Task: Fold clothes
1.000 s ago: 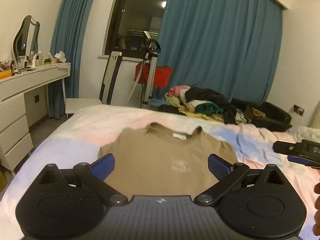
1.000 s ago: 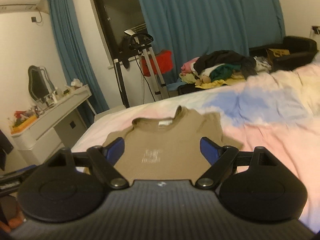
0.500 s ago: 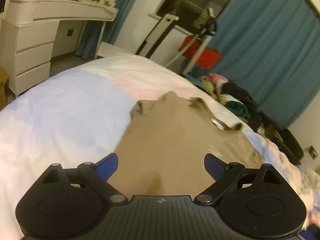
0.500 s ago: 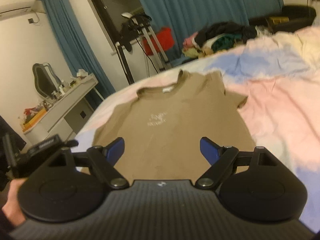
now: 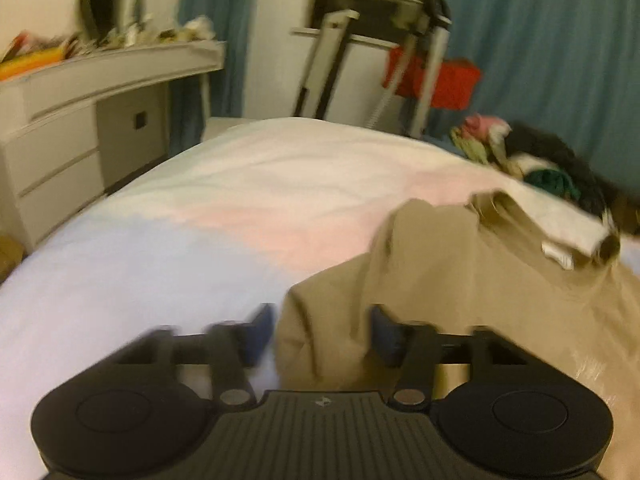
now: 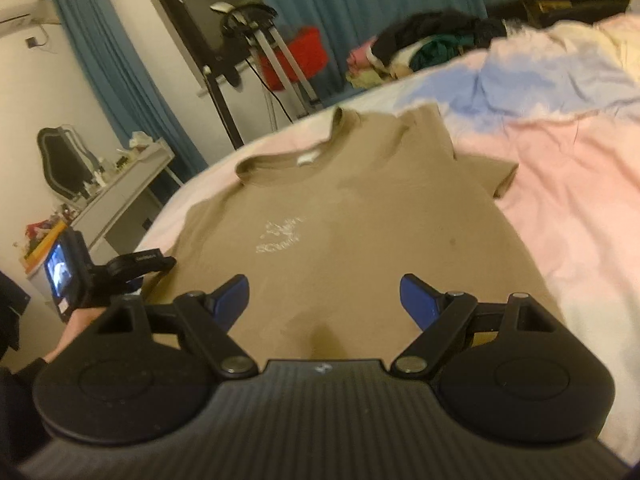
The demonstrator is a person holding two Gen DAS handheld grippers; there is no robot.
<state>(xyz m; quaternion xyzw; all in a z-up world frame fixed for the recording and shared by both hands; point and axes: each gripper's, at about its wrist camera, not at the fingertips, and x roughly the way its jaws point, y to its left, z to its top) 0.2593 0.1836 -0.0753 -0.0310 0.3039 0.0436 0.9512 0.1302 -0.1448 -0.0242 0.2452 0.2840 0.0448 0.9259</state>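
The tan T-shirt (image 6: pixel 360 216) lies flat on the bed (image 6: pixel 560 200). The left gripper (image 5: pixel 320 330) is closing, with the shirt's side edge bunched between its blue pads; a firm pinch I cannot confirm. The right gripper (image 6: pixel 324 300) hangs wide open and empty above the lower part of the shirt.

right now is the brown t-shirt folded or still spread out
Spread flat: the t-shirt lies open on the bed, both sleeves out, collar and print showing, no fold made yet.
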